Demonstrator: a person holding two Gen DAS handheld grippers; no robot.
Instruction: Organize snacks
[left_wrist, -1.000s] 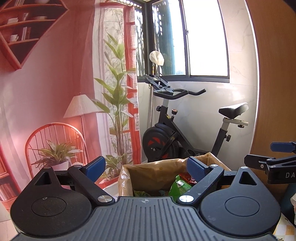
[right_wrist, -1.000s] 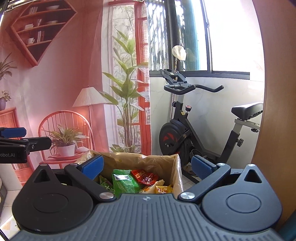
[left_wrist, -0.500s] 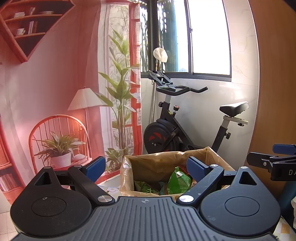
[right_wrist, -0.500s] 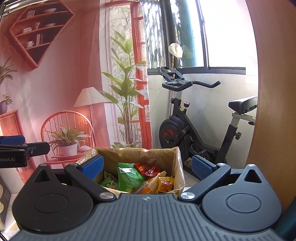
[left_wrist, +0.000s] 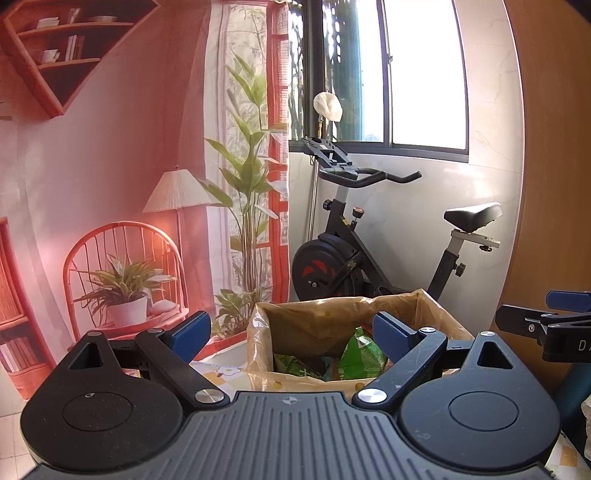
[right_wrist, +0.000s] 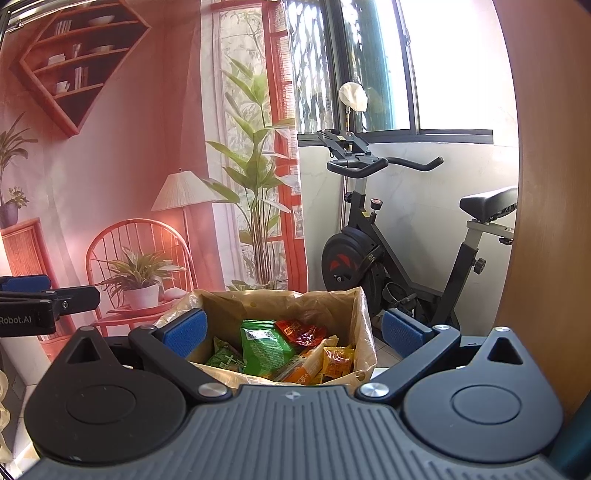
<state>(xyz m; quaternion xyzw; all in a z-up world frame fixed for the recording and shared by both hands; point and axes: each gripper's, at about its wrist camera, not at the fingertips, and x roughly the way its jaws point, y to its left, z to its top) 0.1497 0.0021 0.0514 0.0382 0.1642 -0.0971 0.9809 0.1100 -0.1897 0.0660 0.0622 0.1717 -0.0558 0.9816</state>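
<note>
A cardboard box lined with a clear bag (right_wrist: 284, 310) stands just ahead of both grippers and holds several snack packets. A green packet (right_wrist: 264, 345), a red one (right_wrist: 301, 332) and an orange-yellow one (right_wrist: 338, 360) show in the right wrist view. The box (left_wrist: 314, 328) and a green packet (left_wrist: 362, 354) also show in the left wrist view. My left gripper (left_wrist: 291, 336) is open and empty. My right gripper (right_wrist: 295, 332) is open and empty. Both hang above the near rim of the box.
A black exercise bike (right_wrist: 388, 236) stands behind the box by the window. A printed backdrop with a chair and plants (left_wrist: 122, 266) hangs at the left. A wooden panel (right_wrist: 546, 184) rises at the right. A floral tablecloth (left_wrist: 218, 371) lies under the box.
Both cameras have tipped down and drawn a little closer, so more of the box's inside and its packets shows. Both grippers stay open and empty.
</note>
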